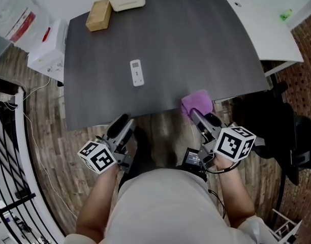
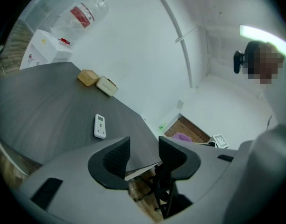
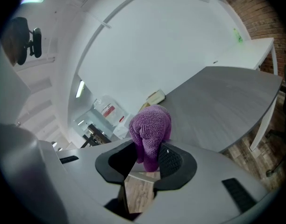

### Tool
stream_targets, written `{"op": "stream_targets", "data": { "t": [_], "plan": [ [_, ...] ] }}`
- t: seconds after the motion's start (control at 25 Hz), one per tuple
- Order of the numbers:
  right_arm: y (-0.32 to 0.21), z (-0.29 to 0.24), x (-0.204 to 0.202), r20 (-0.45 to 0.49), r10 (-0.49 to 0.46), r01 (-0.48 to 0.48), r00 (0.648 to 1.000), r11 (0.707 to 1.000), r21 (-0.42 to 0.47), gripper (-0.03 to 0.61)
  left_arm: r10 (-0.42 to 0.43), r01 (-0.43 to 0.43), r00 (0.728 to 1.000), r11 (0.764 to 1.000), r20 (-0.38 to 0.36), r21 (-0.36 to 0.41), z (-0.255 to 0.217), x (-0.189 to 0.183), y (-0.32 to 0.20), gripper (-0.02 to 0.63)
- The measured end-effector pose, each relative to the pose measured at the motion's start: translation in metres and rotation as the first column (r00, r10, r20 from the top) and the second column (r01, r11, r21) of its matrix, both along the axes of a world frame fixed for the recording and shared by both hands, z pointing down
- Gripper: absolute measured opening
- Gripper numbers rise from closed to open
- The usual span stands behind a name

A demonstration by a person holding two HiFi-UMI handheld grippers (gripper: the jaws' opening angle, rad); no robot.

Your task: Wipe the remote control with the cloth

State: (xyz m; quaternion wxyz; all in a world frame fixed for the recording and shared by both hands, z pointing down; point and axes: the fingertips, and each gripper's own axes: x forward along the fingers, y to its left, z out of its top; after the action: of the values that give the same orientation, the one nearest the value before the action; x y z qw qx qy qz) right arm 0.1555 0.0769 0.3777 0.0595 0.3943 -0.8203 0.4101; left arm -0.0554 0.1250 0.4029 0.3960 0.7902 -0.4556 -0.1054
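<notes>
The right gripper [image 1: 195,115] is clamped on the cloth [image 1: 197,101], held at the near edge of the table [image 1: 196,44]. The left gripper [image 1: 121,121] is held with jaws apart, nothing between them. The remote [image 1: 137,72] lies flat on the table, well apart from both.

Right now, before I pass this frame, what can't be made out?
Remote control: button markings too small in the head and left gripper views.
Cloth: bunched in the right gripper view, its own folds hiding its spread; the right gripper covers its near edge in the head view.
White carton left of the table: print too small, head view.
</notes>
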Motion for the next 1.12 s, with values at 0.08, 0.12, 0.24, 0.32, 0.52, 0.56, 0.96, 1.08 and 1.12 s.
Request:
{"op": "stream_targets", "data": {
  "t": [0.08, 0.12, 0.24, 0.32, 0.52, 0.56, 0.96, 1.08, 1.12],
  "plan": [
    [-0.015, 0.004, -0.019, -0.040, 0.000, 0.000, 0.999, 1.000, 0.000, 0.114, 0.024, -0.023, 0.999, 0.999, 0.026, -0.040, 0.012, -0.013, -0.020, 0.172],
    [-0.023, 0.006, -0.028, -0.063, 0.001, -0.001, 0.998, 1.000, 0.002, 0.114, 0.040, -0.038, 0.999, 0.997, 0.034, -0.063, 0.019, -0.019, -0.030, 0.172],
    [-0.043, 0.017, -0.052, -0.120, 0.007, -0.008, 0.993, 1.000, -0.009, 0.114, 0.099, -0.091, 0.993, 0.987, 0.057, -0.130, 0.042, -0.033, -0.057, 0.172],
    [-0.055, 0.025, -0.065, -0.138, 0.012, -0.015, 0.990, 1.000, -0.024, 0.114, 0.134, -0.120, 0.988, 0.979, 0.077, -0.164, 0.055, -0.039, -0.074, 0.172],
    [-0.077, 0.043, -0.089, -0.205, -0.014, 0.004, 0.979, 0.999, -0.053, 0.114, 0.186, -0.161, 0.977, 0.964, 0.105, -0.212, 0.077, -0.042, -0.109, 0.172],
    [-0.081, 0.046, -0.093, -0.217, -0.025, 0.012, 0.976, 0.998, -0.060, 0.114, 0.193, -0.165, 0.974, 0.962, 0.116, -0.219, 0.081, -0.041, -0.114, 0.172],
    [-0.142, 0.093, -0.139, -0.297, -0.229, 0.199, 0.927, 0.972, -0.128, 0.114, 0.196, -0.121, 0.954, 0.945, 0.229, -0.305, 0.118, -0.031, -0.160, 0.172],
    [-0.165, 0.105, -0.157, -0.298, -0.297, 0.262, 0.907, 0.953, -0.150, 0.114, 0.186, -0.084, 0.942, 0.936, 0.279, -0.343, 0.130, -0.031, -0.173, 0.172],
    [-0.171, 0.108, -0.164, -0.290, -0.319, 0.284, 0.902, 0.946, -0.157, 0.114, 0.193, -0.078, 0.934, 0.931, 0.301, -0.356, 0.133, -0.030, -0.177, 0.172]
  ]
}}
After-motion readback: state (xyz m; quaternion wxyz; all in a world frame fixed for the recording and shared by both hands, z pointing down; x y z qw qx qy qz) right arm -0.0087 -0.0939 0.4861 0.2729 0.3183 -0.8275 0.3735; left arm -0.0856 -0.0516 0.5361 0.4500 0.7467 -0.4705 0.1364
